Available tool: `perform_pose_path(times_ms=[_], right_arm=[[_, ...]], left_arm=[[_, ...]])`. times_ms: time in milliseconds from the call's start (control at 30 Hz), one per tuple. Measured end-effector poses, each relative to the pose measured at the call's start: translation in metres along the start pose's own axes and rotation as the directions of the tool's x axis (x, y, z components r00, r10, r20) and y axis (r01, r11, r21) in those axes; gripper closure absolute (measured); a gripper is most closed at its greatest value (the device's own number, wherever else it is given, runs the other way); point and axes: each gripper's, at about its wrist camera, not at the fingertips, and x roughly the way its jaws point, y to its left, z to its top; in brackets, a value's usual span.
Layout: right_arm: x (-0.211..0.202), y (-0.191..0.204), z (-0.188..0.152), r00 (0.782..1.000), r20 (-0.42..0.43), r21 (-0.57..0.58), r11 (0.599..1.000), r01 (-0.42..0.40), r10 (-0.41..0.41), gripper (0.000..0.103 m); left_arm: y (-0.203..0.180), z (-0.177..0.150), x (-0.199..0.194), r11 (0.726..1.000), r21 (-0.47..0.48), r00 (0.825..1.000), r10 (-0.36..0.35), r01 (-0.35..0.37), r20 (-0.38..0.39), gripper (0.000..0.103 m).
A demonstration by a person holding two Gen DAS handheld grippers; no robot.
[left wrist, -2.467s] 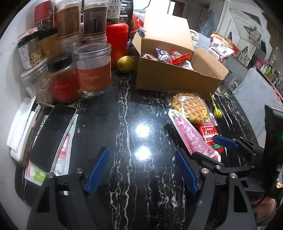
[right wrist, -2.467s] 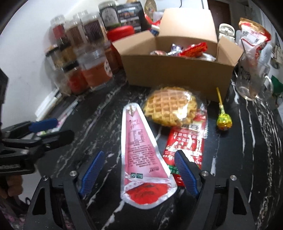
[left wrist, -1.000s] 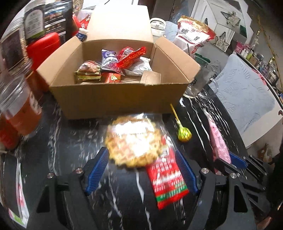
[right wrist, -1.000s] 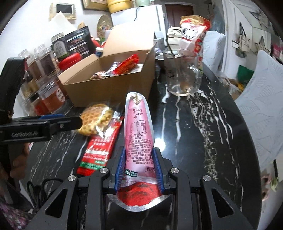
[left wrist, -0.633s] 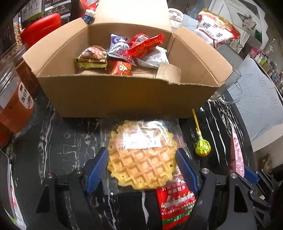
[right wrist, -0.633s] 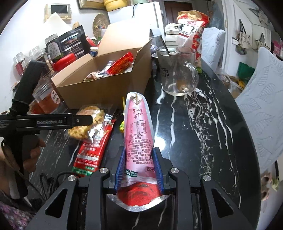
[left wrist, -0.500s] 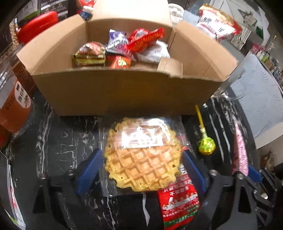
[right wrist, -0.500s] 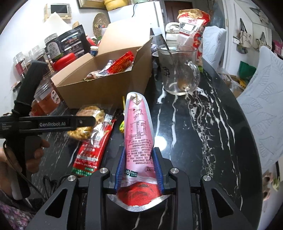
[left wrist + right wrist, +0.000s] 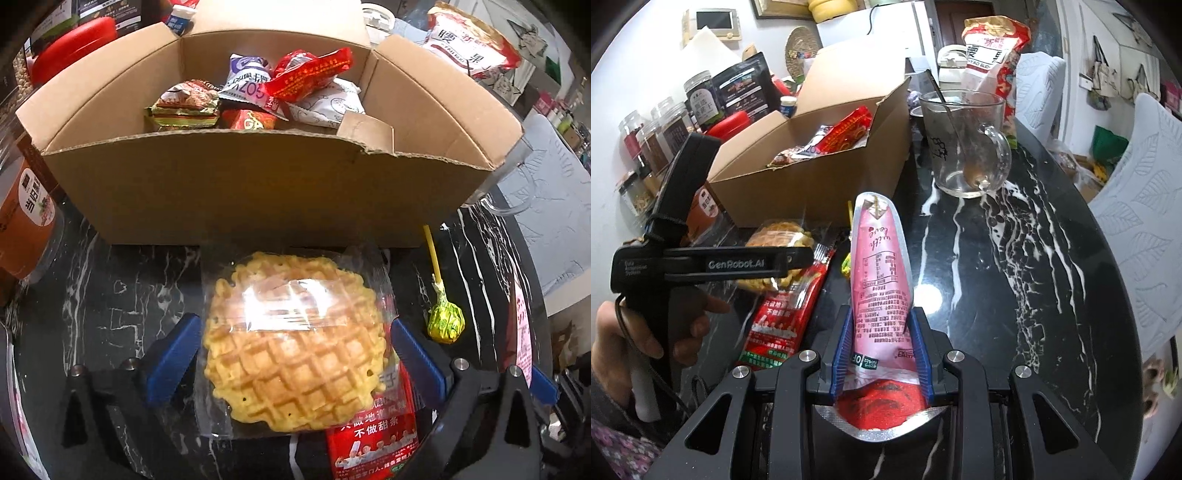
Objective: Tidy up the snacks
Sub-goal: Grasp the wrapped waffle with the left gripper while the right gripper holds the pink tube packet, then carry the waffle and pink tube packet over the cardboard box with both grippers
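Observation:
A wrapped round waffle (image 9: 291,376) lies on the black marble table in front of the open cardboard box (image 9: 240,199) of snacks. My left gripper (image 9: 293,354) straddles the waffle. Its jaws are opening, and the blue pads stand just clear of the wrapper on both sides. The waffle overlaps a red packet (image 9: 373,443). In the right wrist view my right gripper (image 9: 881,350) is shut on a pink pouch (image 9: 879,258), held up off the table to the right of the waffle. A green lollipop (image 9: 445,321) lies between them.
Jars (image 9: 26,229) stand left of the box. A glass mug (image 9: 964,147) with a spoon sits right of the box, with a red and white bag (image 9: 993,44) behind it. A hand (image 9: 646,343) holds the left gripper's handle. The table edge curves at the right.
My left gripper came forward and down until the waffle sat between its jaws, which widened. My right gripper closed on the pink pouch, lifted it, and has since held still.

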Motion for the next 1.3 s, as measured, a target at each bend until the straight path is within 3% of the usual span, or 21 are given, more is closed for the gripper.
perform_pose_path(times_ms=[200,267,467,767,1300], right_arm=[[-0.001,0.001,-0.001,1.0,0.004,0.0,1.0,-0.002,0.002,0.072],[-0.002,0.002,-0.002,1.0,0.008,-0.002,1.0,0.001,-0.001,0.072],[-0.009,0.004,-0.007,1.0,0.023,0.001,1.0,0.015,-0.015,0.072],[-0.024,0.008,-0.014,0.999,0.05,0.011,1.0,0.02,-0.021,0.072],[-0.051,0.045,-0.036,0.992,0.101,-0.01,0.997,-0.075,0.076,0.072]], left_arm=[[-0.004,0.003,0.003,1.0,0.024,1.0,-0.012,0.011,0.009,0.0],[-0.004,0.001,0.0,0.999,0.031,0.999,-0.026,0.026,0.025,0.012],[-0.004,-0.009,-0.009,0.996,0.023,0.996,-0.085,0.084,0.035,0.02],[0.002,-0.035,-0.049,0.994,0.041,0.991,-0.105,0.102,0.079,0.02],[0.025,-0.089,-0.123,0.996,0.036,0.979,-0.089,0.083,0.183,0.02]])
